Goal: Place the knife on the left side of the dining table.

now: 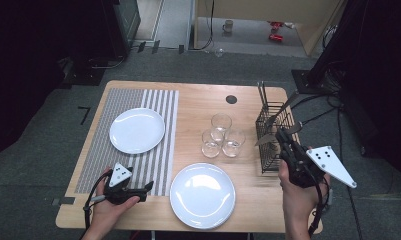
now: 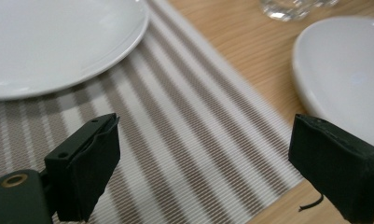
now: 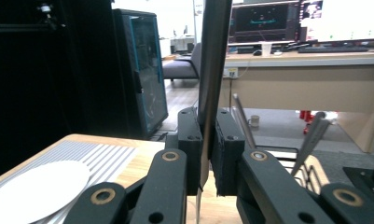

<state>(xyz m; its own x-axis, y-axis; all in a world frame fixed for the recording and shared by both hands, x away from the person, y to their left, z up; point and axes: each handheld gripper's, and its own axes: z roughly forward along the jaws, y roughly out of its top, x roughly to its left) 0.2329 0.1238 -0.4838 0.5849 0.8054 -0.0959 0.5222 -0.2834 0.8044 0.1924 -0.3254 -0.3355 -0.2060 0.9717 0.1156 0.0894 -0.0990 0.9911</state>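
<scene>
the right gripper (image 1: 284, 137) is clamped on a flat metal piece of cutlery (image 3: 212, 70), pinched between its two black pads. in the right gripper view the utensil stands nearly upright, its long axis running top to bottom, the wider end up past the top edge and the thin lower part dropping below the pads; which kind of utensil it is i can't tell. from the high view it sits just at the near left side of the black wire basket (image 1: 273, 145) at the right edge of the table (image 1: 198, 100), where other handles lean up and outward.

the left gripper (image 1: 147, 189) is spread wide with nothing between its pads, held low over the near edge of the striped mat (image 2: 189, 140), pointing toward the near white plate (image 1: 202, 195). a second plate (image 1: 137, 130) lies on the mat farther back, and three glasses (image 1: 221, 136) stand clustered mid-table between the plates and the basket.
</scene>
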